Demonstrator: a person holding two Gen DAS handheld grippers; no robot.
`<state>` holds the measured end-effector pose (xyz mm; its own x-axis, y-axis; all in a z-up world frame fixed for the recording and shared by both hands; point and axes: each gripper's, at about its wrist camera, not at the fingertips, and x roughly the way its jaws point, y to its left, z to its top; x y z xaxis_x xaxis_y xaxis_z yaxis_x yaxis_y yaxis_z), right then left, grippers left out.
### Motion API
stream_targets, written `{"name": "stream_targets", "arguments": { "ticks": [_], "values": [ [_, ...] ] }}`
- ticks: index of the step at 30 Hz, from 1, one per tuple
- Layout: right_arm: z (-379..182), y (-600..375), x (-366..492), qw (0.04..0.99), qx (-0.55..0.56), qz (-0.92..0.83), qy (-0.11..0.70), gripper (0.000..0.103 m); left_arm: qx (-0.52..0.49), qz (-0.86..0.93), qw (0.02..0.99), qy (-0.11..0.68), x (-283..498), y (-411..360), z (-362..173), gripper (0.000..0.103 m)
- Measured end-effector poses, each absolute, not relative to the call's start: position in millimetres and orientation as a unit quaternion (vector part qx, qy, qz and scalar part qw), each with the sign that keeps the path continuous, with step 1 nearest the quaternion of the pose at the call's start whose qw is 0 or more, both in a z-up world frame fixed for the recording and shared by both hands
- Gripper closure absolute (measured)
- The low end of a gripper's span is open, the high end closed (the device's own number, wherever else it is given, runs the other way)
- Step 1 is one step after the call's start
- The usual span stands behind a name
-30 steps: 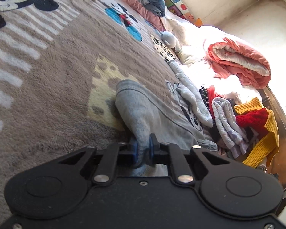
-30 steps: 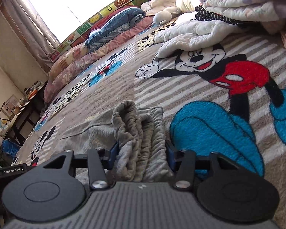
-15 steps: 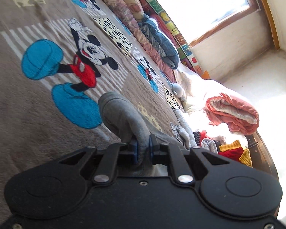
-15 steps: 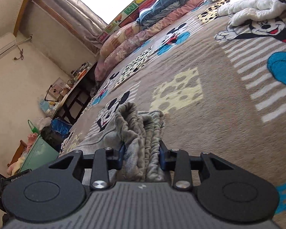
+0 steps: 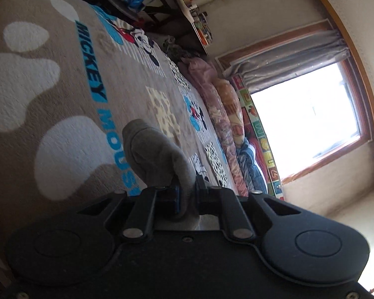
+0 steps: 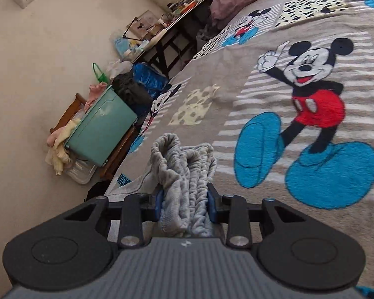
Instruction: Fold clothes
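Left wrist: left gripper [image 5: 187,194] pinching thin grey cloth [image 5: 157,154], jaws nearly shut on it. View swinging from clothes pile a second ago to window [image 5: 309,122] and desk; blanket [image 5: 69,87] now reading "MICKEY MOUSE". Gripper turning, carrying cloth along.

Right wrist: right gripper [image 6: 185,203] clamping thick gathered waistband [image 6: 187,167], jaws part open around bunch. View panning off pile toward green bin [image 6: 99,129]. Garment hanging between both grippers above blanket; likely being lifted and repositioned for fold.
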<state>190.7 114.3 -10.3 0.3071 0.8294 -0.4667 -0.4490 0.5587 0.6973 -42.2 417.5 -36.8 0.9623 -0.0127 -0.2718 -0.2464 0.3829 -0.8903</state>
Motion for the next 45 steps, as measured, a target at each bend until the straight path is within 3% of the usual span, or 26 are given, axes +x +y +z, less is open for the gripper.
{"name": "stream_targets", "arguments": {
  "ticks": [8,10,11,12,13,19,25,31,35,41,45],
  "values": [
    [32.4,257.1,223.6,0.744,0.196,0.489,0.412,0.068,-0.578,0.129,0.806,0.015,-69.6,504.9,-19.9,0.094],
    [49.3,291.7,232.1,0.754,0.189,0.494,0.39,0.065,-0.571,0.193,0.798,0.022,-71.5,524.0,-21.0,0.091],
    [50.8,308.2,236.5,0.779,0.167,0.468,0.382,0.057,-0.568,0.235,0.788,0.039,-70.8,531.3,-26.4,0.076],
    [47.2,326.5,242.4,0.809,0.132,0.426,0.383,0.032,-0.563,0.276,0.777,0.055,-70.2,538.5,-31.9,0.068],
    [41.3,336.7,247.0,0.823,0.11,0.393,0.396,0.028,-0.564,0.32,0.758,0.072,-72.4,537.0,-45.4,0.061],
    [0.2,313.3,233.9,0.829,0.081,0.38,0.402,0.028,-0.58,0.303,0.751,0.085,-65.4,517.2,-76.7,0.06],
    [-34.0,276.1,245.9,0.798,0.18,0.358,0.451,0.027,-0.554,0.351,0.748,0.1,-53.7,502.5,-73.9,0.057],
    [-44.6,287.8,248.1,0.783,0.204,0.368,0.458,0.025,-0.566,0.332,0.749,0.094,-37.3,507.7,-88.8,0.058],
    [-50.4,306.9,244.3,0.767,0.206,0.38,0.474,0.025,-0.55,0.338,0.758,0.09,-28.5,511.9,-89.4,0.088],
    [-60.5,340.0,235.9,0.749,0.208,0.385,0.498,0.025,-0.604,0.321,0.727,0.059,-41.2,499.6,-92.4,0.091],
    [-61.4,348.6,245.7,0.759,0.224,0.368,0.488,0.032,-0.601,0.3,0.735,0.094,-44.7,479.3,-85.8,0.092]
  ]
}}
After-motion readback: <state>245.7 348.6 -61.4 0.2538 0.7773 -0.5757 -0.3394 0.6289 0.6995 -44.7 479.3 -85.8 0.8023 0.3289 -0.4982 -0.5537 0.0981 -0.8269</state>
